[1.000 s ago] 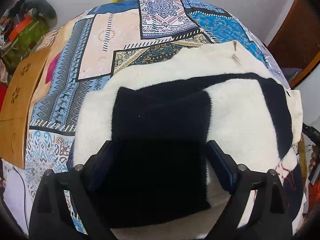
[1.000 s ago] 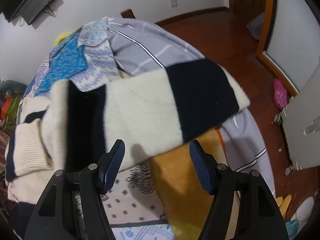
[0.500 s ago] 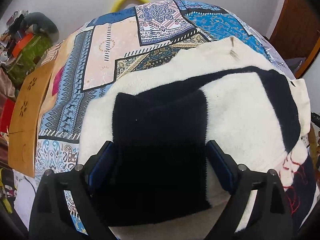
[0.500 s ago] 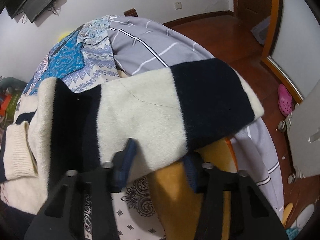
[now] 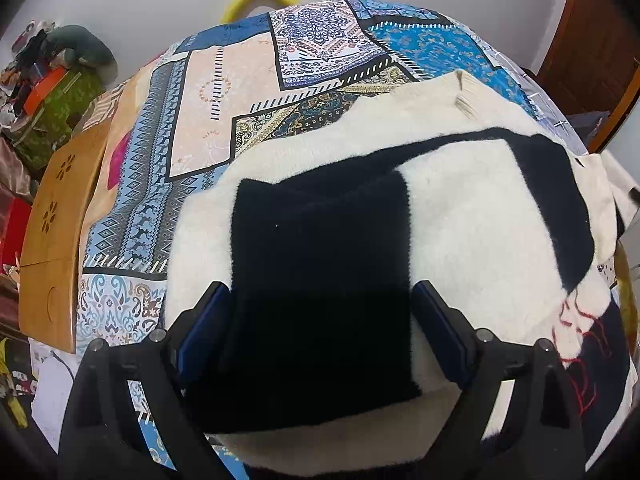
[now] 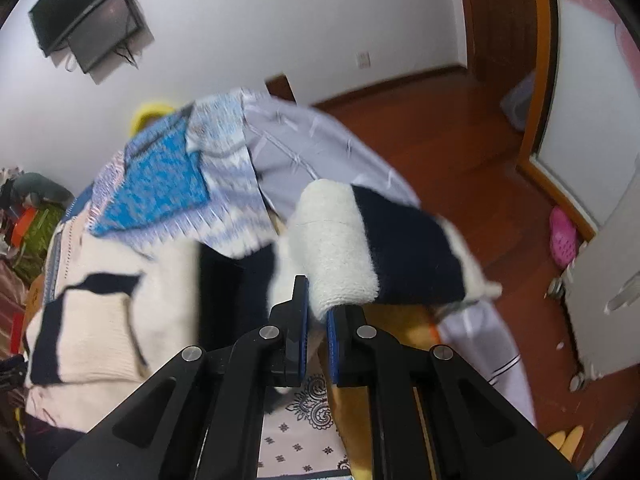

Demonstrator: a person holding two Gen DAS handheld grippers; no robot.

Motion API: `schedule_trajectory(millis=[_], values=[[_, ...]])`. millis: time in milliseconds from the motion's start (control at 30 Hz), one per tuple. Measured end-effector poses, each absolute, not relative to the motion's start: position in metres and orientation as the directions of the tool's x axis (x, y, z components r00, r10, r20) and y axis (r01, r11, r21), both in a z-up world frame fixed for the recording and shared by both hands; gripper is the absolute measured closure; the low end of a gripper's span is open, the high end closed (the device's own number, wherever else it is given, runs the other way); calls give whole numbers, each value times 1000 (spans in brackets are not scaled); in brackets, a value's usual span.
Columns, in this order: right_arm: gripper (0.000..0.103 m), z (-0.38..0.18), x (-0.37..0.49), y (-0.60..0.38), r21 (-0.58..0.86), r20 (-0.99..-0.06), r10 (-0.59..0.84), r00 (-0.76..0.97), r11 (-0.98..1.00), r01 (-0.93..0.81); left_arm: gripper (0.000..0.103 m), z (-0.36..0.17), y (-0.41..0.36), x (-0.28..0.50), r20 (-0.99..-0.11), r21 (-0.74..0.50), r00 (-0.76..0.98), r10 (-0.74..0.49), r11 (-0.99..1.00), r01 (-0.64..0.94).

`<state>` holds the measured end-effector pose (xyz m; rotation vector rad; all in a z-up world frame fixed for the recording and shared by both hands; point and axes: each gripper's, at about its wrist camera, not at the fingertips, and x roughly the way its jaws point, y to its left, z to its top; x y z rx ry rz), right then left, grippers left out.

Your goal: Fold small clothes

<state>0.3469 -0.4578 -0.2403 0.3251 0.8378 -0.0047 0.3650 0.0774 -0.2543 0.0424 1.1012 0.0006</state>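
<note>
A fluffy cream and black sweater (image 5: 472, 240) lies spread on the patterned bedspread (image 5: 224, 92). A folded black panel (image 5: 320, 280) of it lies on top. My left gripper (image 5: 320, 300) is open and points down at this panel, its blue pads standing at the panel's left and right edges. In the right wrist view my right gripper (image 6: 316, 304) is shut on the sweater's cream and black striped sleeve (image 6: 384, 244), pinching its cream part. The sleeve is raised off the bed and sticks out to the right. The sweater's body (image 6: 100, 328) lies lower left.
A wooden board (image 5: 52, 240) leans at the bed's left edge, with a green bag (image 5: 52, 108) and clutter behind it. A grey striped sheet (image 6: 320, 148) covers the far side. A pink slipper (image 6: 564, 236) lies on the wooden floor (image 6: 440, 128); a screen (image 6: 92, 28) hangs on the wall.
My right gripper's jaws closed from wide apart onto the sleeve and lifted it off the bed. The left gripper stayed over the black panel, hardly shifting.
</note>
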Motion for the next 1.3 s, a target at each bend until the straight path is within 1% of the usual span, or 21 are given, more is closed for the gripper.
schedule_trajectory(millis=[167, 400, 533, 700, 833, 933, 1133, 1200, 1233, 1300], values=[[96, -198, 340, -442, 267, -677, 135, 724, 961, 70, 11, -251, 78, 358, -893, 33, 450, 16, 999, 30], [96, -143, 331, -393, 272, -585, 229, 778, 959, -77, 11, -242, 77, 344, -889, 60, 458, 24, 996, 63], [96, -124, 330, -358, 280, -552, 301, 777, 945, -167, 11, -239, 79, 337, -885, 61, 465, 19, 995, 75], [96, -119, 335, -311, 291, -540, 383, 749, 920, -261, 11, -236, 85, 329, -882, 47, 470, 7, 996, 74], [96, -129, 339, -276, 329, -549, 458, 699, 888, -323, 11, -235, 91, 324, -881, 40, 474, 3, 997, 69], [96, -142, 346, -248, 349, -575, 501, 647, 865, -359, 11, -235, 95, 322, -880, 36, 474, 1, 997, 64], [96, -180, 347, -196, 357, -666, 544, 511, 833, -422, 11, -235, 99, 319, -880, 28, 475, -3, 998, 58], [94, -195, 346, -183, 349, -701, 540, 466, 829, -436, 11, -235, 99, 319, -880, 29, 475, -3, 998, 59], [92, -201, 345, -178, 342, -717, 535, 446, 828, -444, 11, -235, 99, 319, -880, 29, 475, -3, 998, 60], [92, -211, 343, -172, 338, -745, 526, 410, 828, -448, 11, -234, 97, 319, -880, 31, 476, -3, 998, 63]])
